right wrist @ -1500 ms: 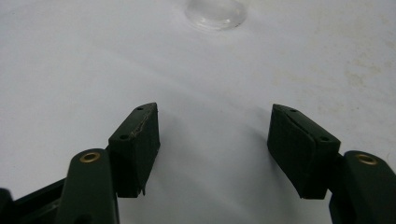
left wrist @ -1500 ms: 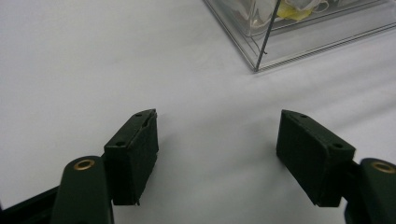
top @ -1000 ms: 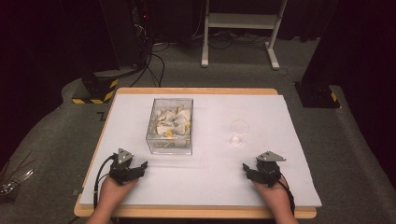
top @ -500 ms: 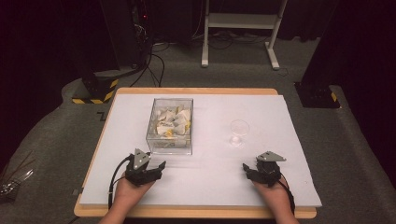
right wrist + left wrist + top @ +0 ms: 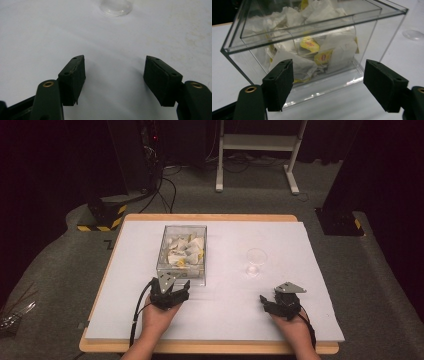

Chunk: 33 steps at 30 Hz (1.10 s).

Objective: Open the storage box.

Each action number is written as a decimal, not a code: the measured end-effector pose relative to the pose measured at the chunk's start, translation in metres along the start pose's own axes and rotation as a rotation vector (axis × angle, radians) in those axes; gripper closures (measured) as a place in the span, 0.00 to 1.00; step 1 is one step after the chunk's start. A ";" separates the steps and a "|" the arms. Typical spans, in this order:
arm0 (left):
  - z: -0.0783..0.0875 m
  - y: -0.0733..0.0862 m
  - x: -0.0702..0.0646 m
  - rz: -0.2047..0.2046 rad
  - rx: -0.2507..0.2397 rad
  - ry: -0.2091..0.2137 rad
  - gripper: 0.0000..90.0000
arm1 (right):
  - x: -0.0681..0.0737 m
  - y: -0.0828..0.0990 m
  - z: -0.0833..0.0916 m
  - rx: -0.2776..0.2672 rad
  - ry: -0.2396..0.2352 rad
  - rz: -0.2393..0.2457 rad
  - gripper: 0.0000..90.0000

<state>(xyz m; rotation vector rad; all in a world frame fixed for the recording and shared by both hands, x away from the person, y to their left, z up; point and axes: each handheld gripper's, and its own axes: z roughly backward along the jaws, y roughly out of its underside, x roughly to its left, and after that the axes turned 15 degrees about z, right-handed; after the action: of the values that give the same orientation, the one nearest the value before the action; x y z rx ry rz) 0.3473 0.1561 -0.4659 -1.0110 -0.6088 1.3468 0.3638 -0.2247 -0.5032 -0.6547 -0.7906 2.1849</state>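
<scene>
High view: left gripper (image 5: pixel 172 287) just short of clear box (image 5: pixel 182 252) of tea bags (image 5: pixel 322 53), jaws just opened wide, empty; right gripper (image 5: pixel 280 302) parted, idle near glass cup (image 5: pixel 256 261); approach step, probably lid removal next, needing a level, centred grip.

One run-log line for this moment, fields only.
left gripper: open, jaws just widened, nothing between, at clear box of tea bags | right gripper: open, empty, near clear cup
</scene>
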 end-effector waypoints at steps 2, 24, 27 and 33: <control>-0.004 -0.002 -0.001 0.037 -0.015 -0.023 0.27 | 0.000 0.000 0.000 0.000 -0.001 0.000 0.38; -0.015 -0.005 -0.022 0.108 -0.093 -0.116 0.32 | 0.000 0.000 0.000 -0.001 -0.001 0.002 0.38; -0.016 -0.004 -0.023 0.103 -0.107 -0.132 0.35 | 0.000 0.000 0.000 -0.001 0.000 0.002 0.38; -0.015 -0.003 -0.025 0.099 -0.111 -0.149 0.35 | 0.000 0.000 0.000 0.000 0.000 0.002 0.38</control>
<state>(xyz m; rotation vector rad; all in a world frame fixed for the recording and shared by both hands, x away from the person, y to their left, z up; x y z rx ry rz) 0.3574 0.1284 -0.4664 -1.0482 -0.7602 1.4985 0.3636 -0.2246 -0.5033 -0.6560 -0.7908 2.1868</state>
